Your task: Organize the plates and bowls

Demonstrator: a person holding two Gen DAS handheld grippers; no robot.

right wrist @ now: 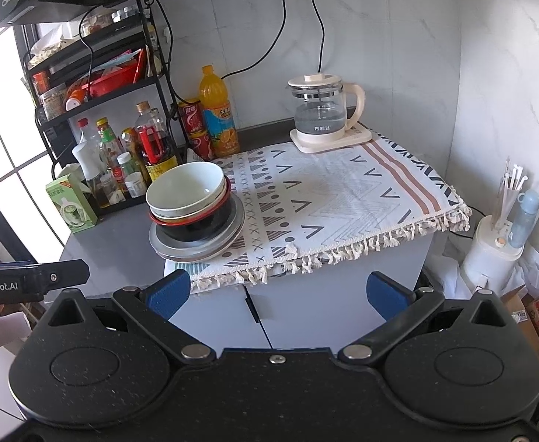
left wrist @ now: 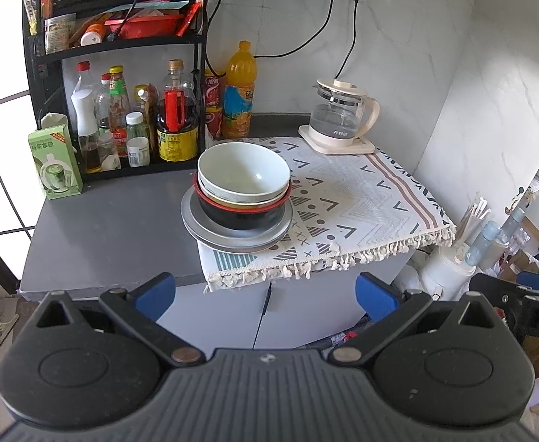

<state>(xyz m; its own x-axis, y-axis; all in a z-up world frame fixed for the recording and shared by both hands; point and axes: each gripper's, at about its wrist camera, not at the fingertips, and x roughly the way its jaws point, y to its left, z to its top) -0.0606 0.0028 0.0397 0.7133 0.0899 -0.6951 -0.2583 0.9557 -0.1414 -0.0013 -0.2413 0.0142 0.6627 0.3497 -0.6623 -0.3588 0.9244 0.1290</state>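
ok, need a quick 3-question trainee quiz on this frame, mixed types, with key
1. True or false: the left gripper and the right gripper are both open and hold nothing.
2. Multiple choice: the white bowl sits (A) alone on the cloth, (B) on top of the stack, (C) beside the kettle.
3. Fill in: the grey plates at the bottom of the stack rest partly on the patterned cloth and partly on the grey ____.

Key: 1 true; 2 B; 3 countertop. Also in view: the kettle stands at the cloth's far corner.
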